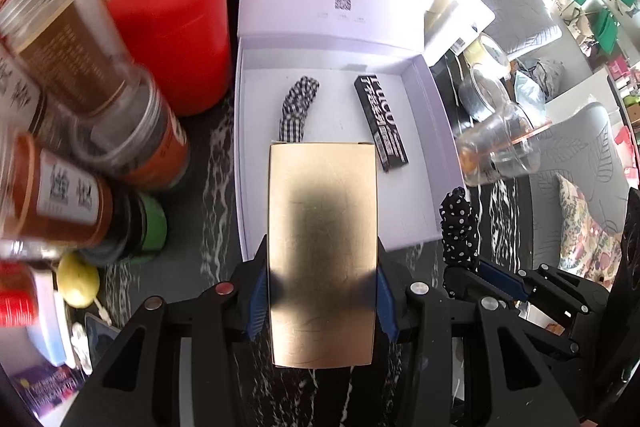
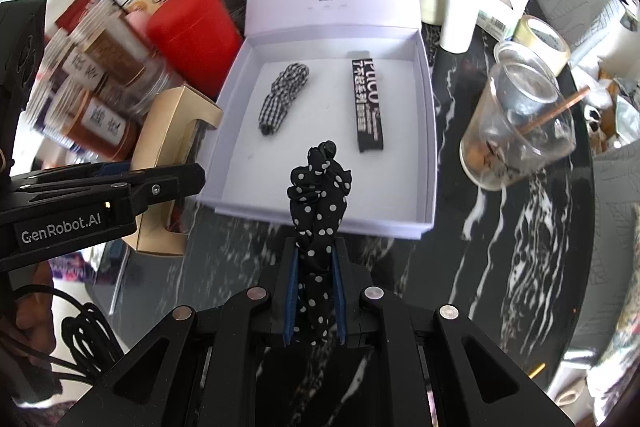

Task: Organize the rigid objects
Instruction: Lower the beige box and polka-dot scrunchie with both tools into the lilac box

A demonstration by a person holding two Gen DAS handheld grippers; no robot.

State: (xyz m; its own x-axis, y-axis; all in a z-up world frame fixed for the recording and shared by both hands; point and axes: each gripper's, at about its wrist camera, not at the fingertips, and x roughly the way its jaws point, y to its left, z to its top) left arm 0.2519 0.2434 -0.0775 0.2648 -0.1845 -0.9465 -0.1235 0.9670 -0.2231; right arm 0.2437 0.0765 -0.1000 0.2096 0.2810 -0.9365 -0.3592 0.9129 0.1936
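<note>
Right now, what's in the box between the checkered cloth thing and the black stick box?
Nothing. In the right wrist view, only bare white box floor separates the checkered fabric piece from the black carton.

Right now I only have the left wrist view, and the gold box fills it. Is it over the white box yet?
Observer: No; the gold box hangs outside the white box, beside its left wall.
Operator: The checked cloth's near end is hidden from me.
Observer: The checked cloth lies whole on the box floor, apart from the black carton.
Operator: Is the dotted cloth gripped?
Observer: Yes, the right claw is shut on the dotted cloth, pads on both sides.
</note>
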